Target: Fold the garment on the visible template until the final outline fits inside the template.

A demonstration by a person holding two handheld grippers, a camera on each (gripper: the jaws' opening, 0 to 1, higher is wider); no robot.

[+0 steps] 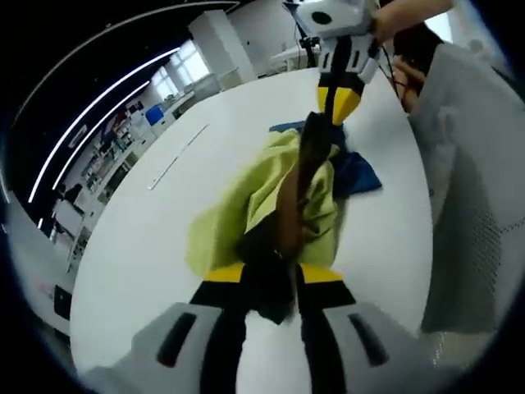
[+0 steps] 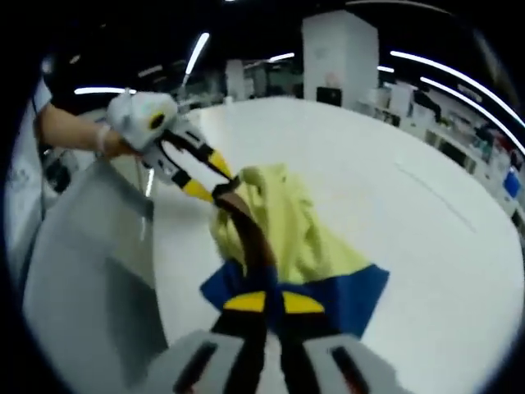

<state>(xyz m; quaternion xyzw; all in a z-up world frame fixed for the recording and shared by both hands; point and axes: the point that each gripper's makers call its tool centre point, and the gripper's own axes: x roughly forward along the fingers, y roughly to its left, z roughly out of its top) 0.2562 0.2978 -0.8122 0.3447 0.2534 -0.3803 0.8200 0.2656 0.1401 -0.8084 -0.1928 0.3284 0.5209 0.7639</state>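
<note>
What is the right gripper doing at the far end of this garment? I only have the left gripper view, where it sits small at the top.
Observer: In the right gripper view, the right tongs are shut on the dark brown strip running along the yellow garment.
Operator: How far does the blue reach there?
Observer: The blue patch spreads to both sides of those tongs, under the yellow cloth's near edge.
Operator: And my own gripper?
Observer: The left tongs pinch the strip's other end; a bare forearm reaches in behind them.
</note>
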